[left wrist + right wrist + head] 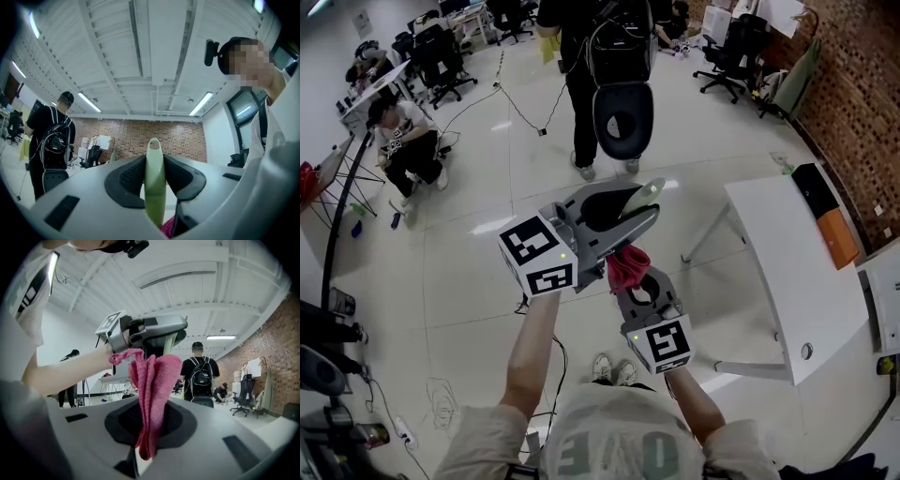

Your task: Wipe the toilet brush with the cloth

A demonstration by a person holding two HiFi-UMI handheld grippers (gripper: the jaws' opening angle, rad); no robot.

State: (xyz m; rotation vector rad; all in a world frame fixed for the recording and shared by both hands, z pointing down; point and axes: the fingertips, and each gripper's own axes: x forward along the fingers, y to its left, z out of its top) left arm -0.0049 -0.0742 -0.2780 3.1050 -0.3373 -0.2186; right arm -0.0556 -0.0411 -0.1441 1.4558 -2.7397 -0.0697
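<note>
L gripper (pixel 153 166) is clamped on the brush (pixel 154 187) handle, jaws nearly together, holding it mid-air in front of me. R gripper (pixel 150 414) is pinched on the cloth (pixel 155 376), bunched just beside the handle; can't tell if they're touching. I'd hold L steady, press the cloth round the handle and stroke lengthwise w/ light pressure.

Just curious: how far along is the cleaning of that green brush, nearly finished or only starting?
Done: both things are picked up. The left gripper is shut on the pale green toilet brush handle; the right gripper is shut on the pink cloth. In hand: the cloth is held beside the left gripper. Left: the wiping itself; I cannot tell whether cloth touches brush yet.
</note>
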